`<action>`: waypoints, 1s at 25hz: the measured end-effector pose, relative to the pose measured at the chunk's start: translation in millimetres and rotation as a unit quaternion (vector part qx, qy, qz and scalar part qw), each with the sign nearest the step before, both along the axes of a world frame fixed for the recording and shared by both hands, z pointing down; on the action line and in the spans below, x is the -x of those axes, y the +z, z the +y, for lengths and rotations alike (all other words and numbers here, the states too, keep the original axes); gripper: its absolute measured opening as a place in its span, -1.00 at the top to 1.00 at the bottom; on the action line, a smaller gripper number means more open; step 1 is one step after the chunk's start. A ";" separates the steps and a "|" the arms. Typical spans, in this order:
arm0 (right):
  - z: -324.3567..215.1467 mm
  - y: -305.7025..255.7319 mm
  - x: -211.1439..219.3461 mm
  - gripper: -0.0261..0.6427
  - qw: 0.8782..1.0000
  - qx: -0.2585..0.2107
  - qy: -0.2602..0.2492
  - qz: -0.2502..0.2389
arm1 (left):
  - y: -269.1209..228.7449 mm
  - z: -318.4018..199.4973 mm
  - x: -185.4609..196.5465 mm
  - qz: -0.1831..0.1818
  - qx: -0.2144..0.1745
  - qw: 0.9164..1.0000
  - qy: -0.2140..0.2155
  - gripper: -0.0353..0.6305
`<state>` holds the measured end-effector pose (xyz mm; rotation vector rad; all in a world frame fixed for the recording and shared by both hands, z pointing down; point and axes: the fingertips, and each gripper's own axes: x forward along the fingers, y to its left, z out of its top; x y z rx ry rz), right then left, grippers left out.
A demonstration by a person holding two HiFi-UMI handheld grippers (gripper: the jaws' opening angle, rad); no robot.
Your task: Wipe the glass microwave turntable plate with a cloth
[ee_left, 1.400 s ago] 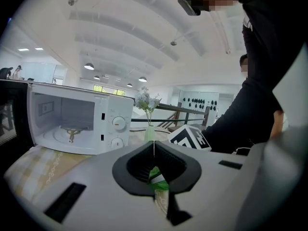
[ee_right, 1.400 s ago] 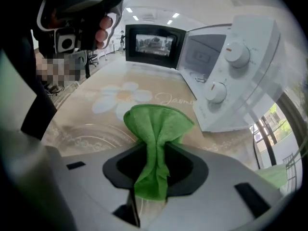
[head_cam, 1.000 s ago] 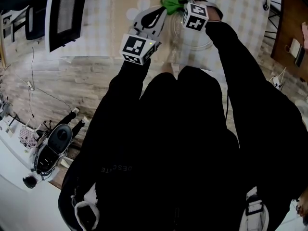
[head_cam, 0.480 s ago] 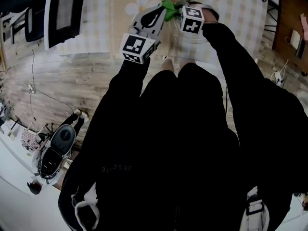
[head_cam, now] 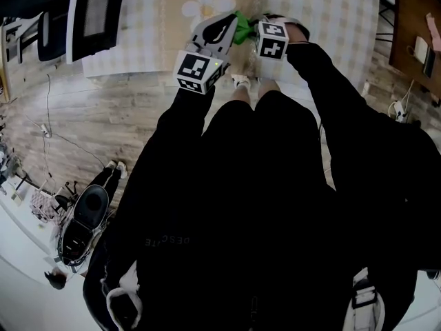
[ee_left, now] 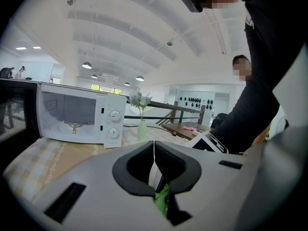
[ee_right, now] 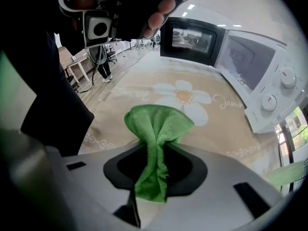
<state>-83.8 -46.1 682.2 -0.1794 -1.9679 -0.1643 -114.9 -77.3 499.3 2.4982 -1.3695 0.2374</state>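
In the head view my left gripper (head_cam: 231, 23) and right gripper (head_cam: 252, 30) meet tip to tip over the table, close in front of the person. The green cloth (head_cam: 240, 27) bunches between them. In the right gripper view the cloth (ee_right: 156, 143) hangs pinched in the shut jaws. The left gripper (ee_left: 154, 163) is shut on a thin pale edge, the rim of the glass plate (ee_left: 154, 173), with a scrap of cloth (ee_left: 162, 201) below. A greenish glassy streak (ee_right: 288, 173) shows at the right gripper view's edge. The rest of the plate is hard to make out.
A white microwave (ee_left: 79, 117) stands on the table with its dark door (head_cam: 89, 16) swung open. A small vase of flowers (ee_left: 141, 124) stands beside it. The tablecloth has a daisy print (ee_right: 185, 96). Wooden floor and a robot vacuum (head_cam: 83, 216) lie to the left.
The right gripper has moved left and closer to the left gripper's tip, taking the cloth with it. The glass disc seen below the right gripper earlier no longer shows.
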 end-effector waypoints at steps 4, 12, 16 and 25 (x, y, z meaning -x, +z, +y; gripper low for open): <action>-7.2 -1.8 0.8 0.56 1.000 0.014 -0.001 0.005 | -3.2 -19.8 3.2 0.002 0.001 1.000 -0.001 0.83; 16.8 -5.7 -8.5 0.55 0.998 0.060 0.010 0.025 | -12.6 -18.0 3.8 0.006 -0.004 1.000 0.005 0.83; 58.7 -5.7 -17.9 0.54 0.995 0.092 0.001 0.040 | -10.5 8.1 0.3 0.006 -0.003 1.000 0.009 0.83; 32.5 -26.6 -32.6 0.53 0.997 0.069 0.016 0.040 | -22.9 -8.0 -4.6 -0.001 -0.011 1.000 0.014 0.83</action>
